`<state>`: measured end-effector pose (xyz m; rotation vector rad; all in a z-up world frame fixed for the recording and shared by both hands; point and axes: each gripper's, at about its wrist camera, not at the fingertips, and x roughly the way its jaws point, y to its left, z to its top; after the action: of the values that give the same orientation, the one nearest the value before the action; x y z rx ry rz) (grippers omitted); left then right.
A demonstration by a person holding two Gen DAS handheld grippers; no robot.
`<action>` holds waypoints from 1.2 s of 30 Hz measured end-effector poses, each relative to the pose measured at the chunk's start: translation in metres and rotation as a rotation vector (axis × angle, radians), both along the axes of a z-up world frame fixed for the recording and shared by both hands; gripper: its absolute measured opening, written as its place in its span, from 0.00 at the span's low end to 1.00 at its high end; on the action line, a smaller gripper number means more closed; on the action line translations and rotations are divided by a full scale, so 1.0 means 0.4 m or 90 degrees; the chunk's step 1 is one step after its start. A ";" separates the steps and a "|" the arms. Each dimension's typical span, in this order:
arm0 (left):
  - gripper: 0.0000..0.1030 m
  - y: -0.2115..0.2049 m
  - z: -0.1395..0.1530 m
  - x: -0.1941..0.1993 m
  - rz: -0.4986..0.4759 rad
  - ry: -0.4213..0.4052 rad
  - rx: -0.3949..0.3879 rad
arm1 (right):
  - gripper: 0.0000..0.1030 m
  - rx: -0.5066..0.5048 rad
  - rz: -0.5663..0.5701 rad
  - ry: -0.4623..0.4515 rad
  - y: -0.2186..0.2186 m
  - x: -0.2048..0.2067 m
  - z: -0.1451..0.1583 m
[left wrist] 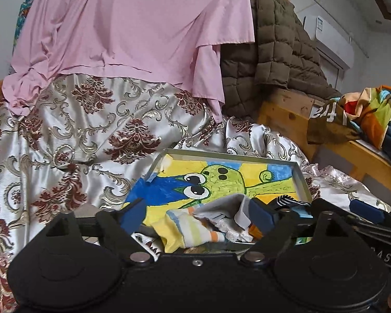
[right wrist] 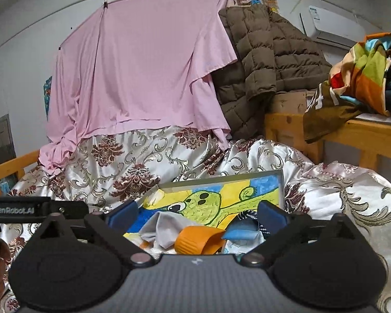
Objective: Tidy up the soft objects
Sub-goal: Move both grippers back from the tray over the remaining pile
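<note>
The socks (left wrist: 190, 224) sit in a loose heap at the near end of the tray (left wrist: 301, 180), and that's where I want them: the shallow metal rim keeps small soft things from sliding off into the folds of the satin bedspread (left wrist: 73, 140). On top I can pick out a yellow striped one, a grey one, a dark patterned one, and from the right wrist an orange sock (right wrist: 198, 238) draped over the pile. The tray's painted cartoon floor is bare at the far end, so there's room to spread or pair them.

My left gripper (left wrist: 198, 215) has its jaws wide apart, nothing between the pads; they straddle the heap without touching it. My right gripper (right wrist: 198, 215) is the same, spread fully, empty, hanging just over the orange sock. Nothing is held, so my guess is the pile is mid-sort.

Behind, the pink sheet (left wrist: 133, 26) and brown quilted jacket (left wrist: 273, 52) hang out of the way.
</note>
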<state>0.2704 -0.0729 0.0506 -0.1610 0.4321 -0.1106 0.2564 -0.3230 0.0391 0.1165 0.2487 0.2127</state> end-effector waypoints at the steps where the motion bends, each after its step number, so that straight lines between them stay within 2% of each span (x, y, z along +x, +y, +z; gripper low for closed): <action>1: 0.90 0.003 0.003 -0.011 0.002 -0.003 -0.001 | 1.00 0.002 0.000 -0.003 0.000 -0.009 0.005; 6: 0.98 0.018 0.019 -0.069 0.006 -0.019 -0.008 | 1.00 0.009 -0.007 -0.016 0.003 -0.055 0.029; 18: 0.99 0.040 0.040 -0.211 0.035 -0.058 -0.007 | 1.00 -0.016 -0.045 -0.048 0.045 -0.185 0.043; 24: 0.99 0.069 0.024 -0.286 0.076 -0.080 -0.014 | 1.00 -0.030 -0.057 -0.037 0.066 -0.243 0.029; 28: 0.99 0.090 0.009 -0.320 0.088 -0.073 -0.020 | 1.00 -0.030 -0.068 -0.030 0.074 -0.284 0.017; 36: 0.99 0.130 -0.028 -0.380 0.109 -0.054 -0.014 | 1.00 0.017 -0.072 0.014 0.046 -0.346 -0.001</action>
<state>0.1185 -0.0209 0.0393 -0.2137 0.3306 0.0458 0.1181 -0.3048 0.0388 0.1589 0.2597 0.1023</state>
